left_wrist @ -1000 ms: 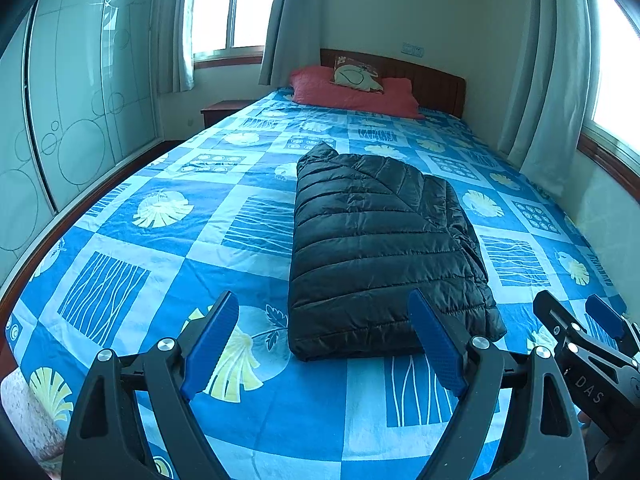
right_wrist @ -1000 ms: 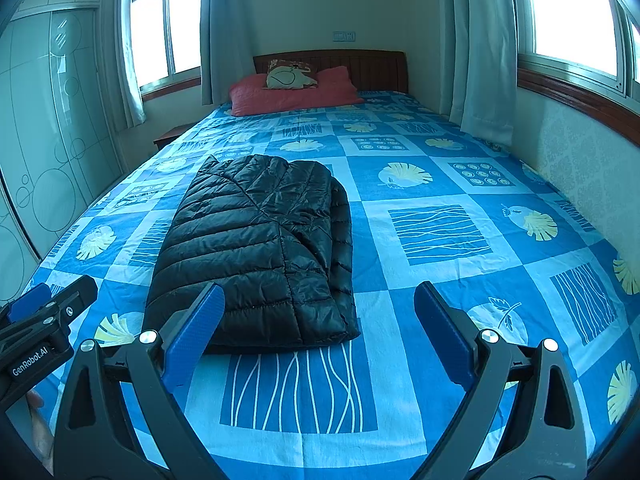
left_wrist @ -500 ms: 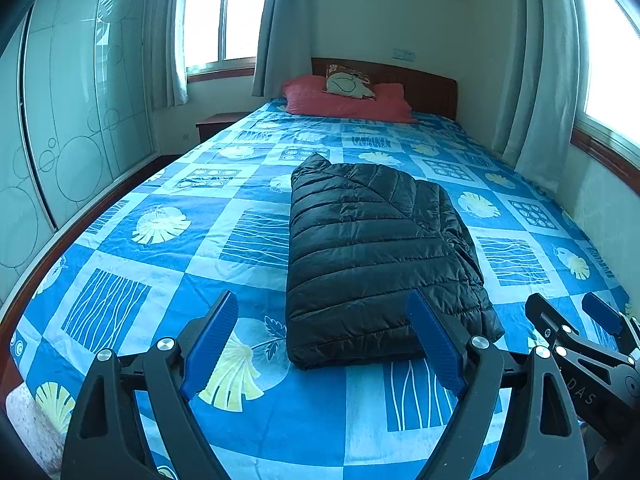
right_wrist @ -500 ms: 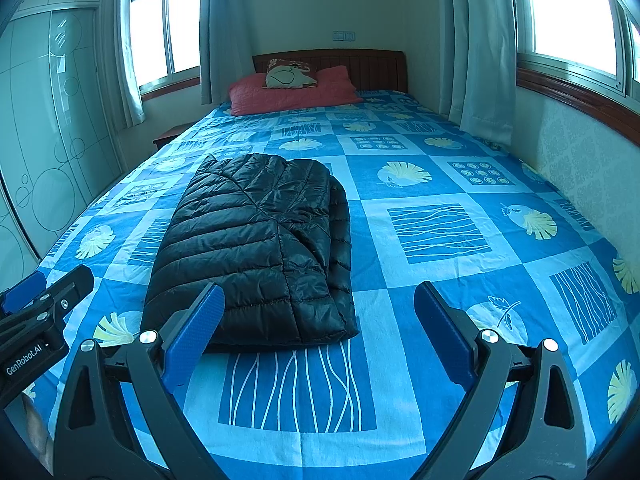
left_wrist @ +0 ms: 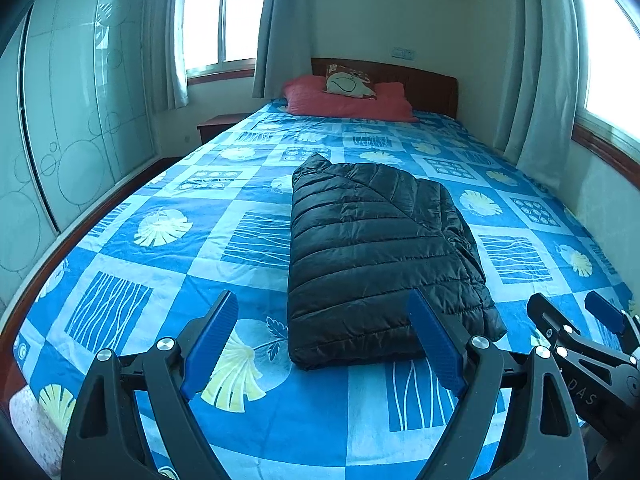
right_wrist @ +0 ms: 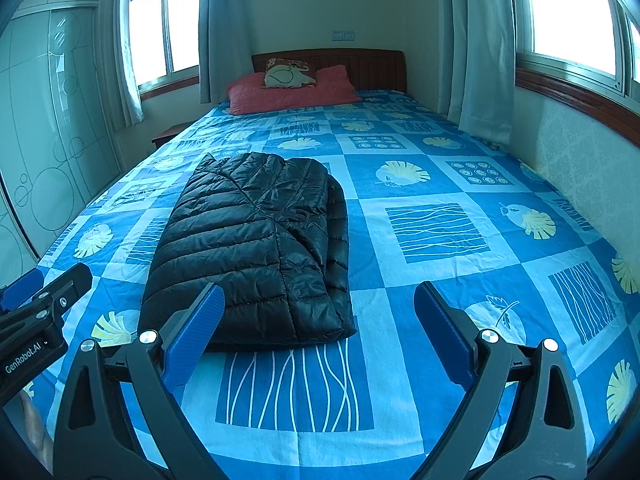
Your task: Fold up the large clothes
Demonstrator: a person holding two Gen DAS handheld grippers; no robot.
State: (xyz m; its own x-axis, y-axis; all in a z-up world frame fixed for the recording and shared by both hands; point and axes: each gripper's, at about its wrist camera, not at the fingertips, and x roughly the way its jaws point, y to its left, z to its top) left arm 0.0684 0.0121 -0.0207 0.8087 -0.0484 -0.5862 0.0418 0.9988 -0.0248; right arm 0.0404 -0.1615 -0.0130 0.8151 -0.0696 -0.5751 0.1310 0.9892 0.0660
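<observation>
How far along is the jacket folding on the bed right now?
Mostly done, by the look of it: the black puffer jacket lies on the blue bedspread as a compact folded rectangle, sleeves tucked in. Nothing is in hand; the left gripper and right gripper hover short of its near edge, jaws open and empty. Possibly one more fold across remains, or just tidying.

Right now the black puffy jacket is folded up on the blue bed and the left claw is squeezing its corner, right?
Not quite. The left claw is open and holds nothing; the left wrist view shows it short of the jacket's near edge. The black puffy jacket is indeed folded up on the blue bed.
</observation>
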